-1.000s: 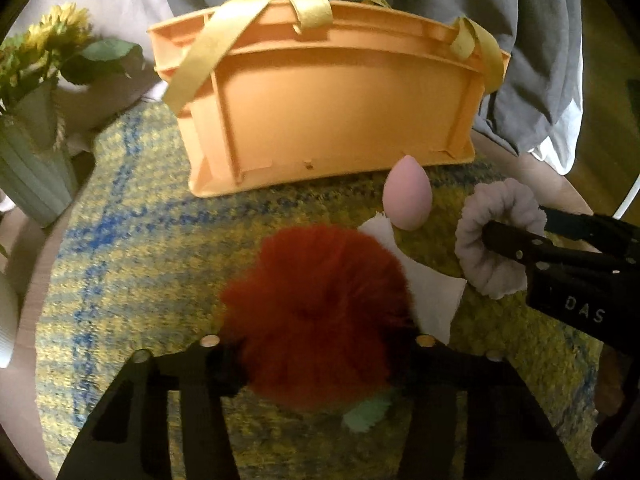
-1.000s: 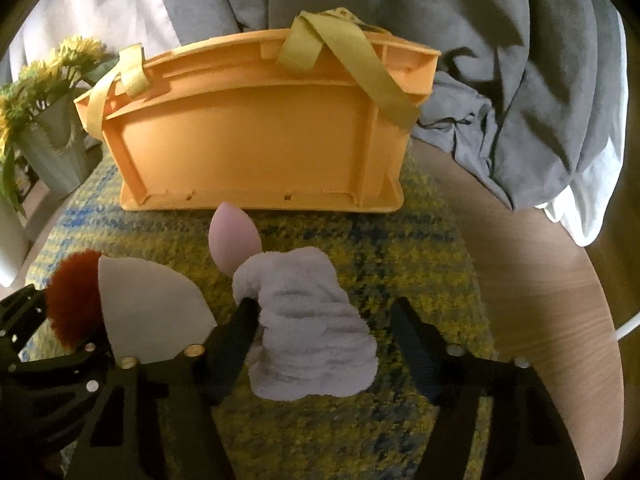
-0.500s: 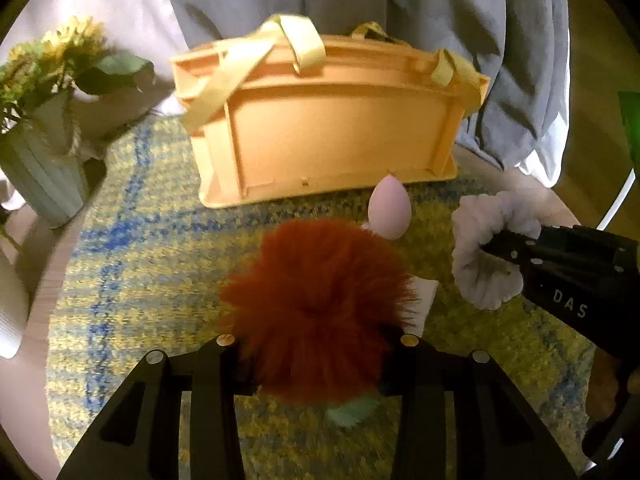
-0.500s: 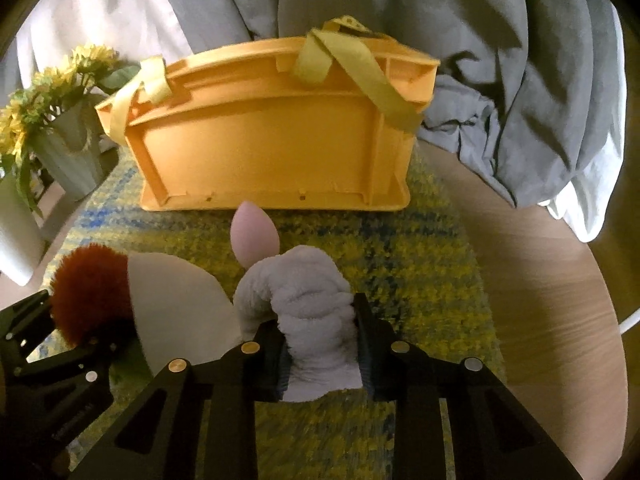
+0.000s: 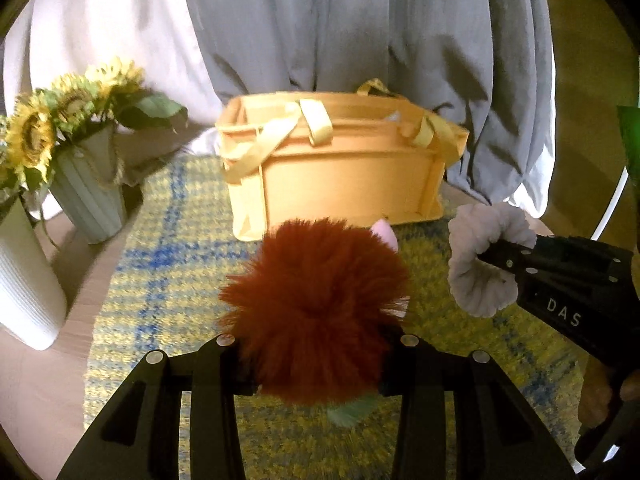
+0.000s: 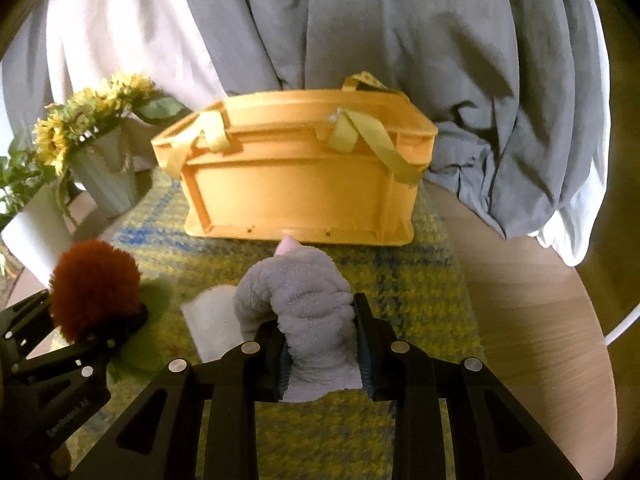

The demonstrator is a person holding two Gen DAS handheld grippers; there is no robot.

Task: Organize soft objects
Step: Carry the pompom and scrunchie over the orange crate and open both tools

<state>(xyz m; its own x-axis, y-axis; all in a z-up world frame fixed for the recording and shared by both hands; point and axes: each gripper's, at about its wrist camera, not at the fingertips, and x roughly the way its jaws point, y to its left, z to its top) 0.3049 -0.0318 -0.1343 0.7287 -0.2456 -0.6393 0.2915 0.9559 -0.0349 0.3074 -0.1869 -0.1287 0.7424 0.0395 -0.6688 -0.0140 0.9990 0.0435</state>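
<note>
My left gripper (image 5: 316,344) is shut on a red-brown fluffy pom-pom (image 5: 316,304) and holds it above the yellow-blue mat (image 5: 160,288). It also shows in the right wrist view (image 6: 94,288). My right gripper (image 6: 320,344) is shut on a lilac fleece scrunchie (image 6: 308,300), also lifted; it shows in the left wrist view (image 5: 484,256). An orange basket (image 6: 296,184) with yellow straps stands behind, open at the top. A pink sponge egg (image 6: 289,245) lies in front of it, mostly hidden. A white pad (image 6: 212,320) lies on the mat.
Two pale vases with sunflowers (image 5: 60,128) stand at the left, one ribbed grey-green (image 5: 90,196), one white (image 5: 24,280). Grey and white cloth (image 6: 480,80) hangs behind the basket. The round wooden table (image 6: 540,300) extends to the right. A green fluffy bit (image 5: 352,412) hangs under the pom-pom.
Both grippers closed on their objects and rose from the mat, pulling back from the basket. The right gripper went from open around the scrunchie to shut on it.
</note>
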